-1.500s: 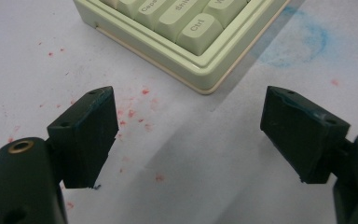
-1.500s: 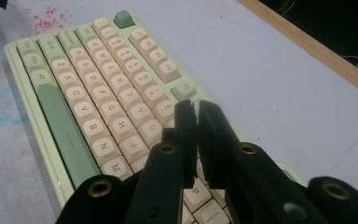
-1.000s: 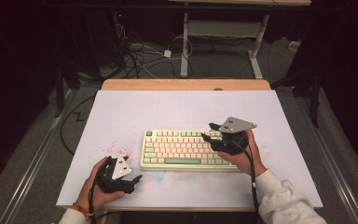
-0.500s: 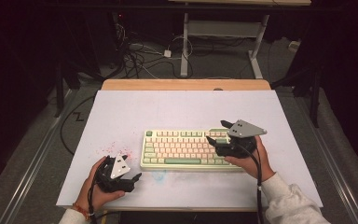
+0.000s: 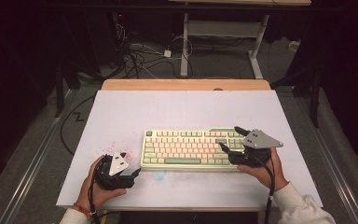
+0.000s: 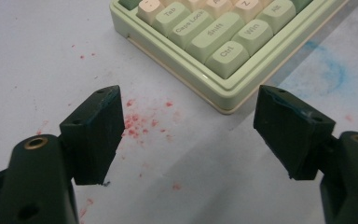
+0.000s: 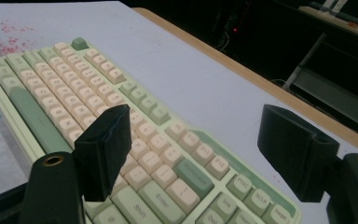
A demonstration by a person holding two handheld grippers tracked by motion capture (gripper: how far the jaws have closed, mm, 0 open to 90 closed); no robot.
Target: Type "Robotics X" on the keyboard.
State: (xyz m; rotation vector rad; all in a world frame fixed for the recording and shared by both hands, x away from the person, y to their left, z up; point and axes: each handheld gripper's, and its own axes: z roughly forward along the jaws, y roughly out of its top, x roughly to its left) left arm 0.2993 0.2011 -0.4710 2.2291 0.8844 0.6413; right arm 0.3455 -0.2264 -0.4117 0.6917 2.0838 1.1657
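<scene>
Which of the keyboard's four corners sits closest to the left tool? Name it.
The near left corner of the keyboard, the one by the Ctrl key. It lies just ahead of the open left tool; the others lie farther off.

White table top (image 5: 182, 107), wooden strip (image 5: 186, 84) along its far edge. Scattered red specks (image 5: 116, 148) on the near left part of that surface, faint blue smudge (image 5: 158, 176) close by. Beyond, on dark floor, tangled cables (image 5: 140, 56) beside a white metal desk frame (image 5: 223, 35).
</scene>
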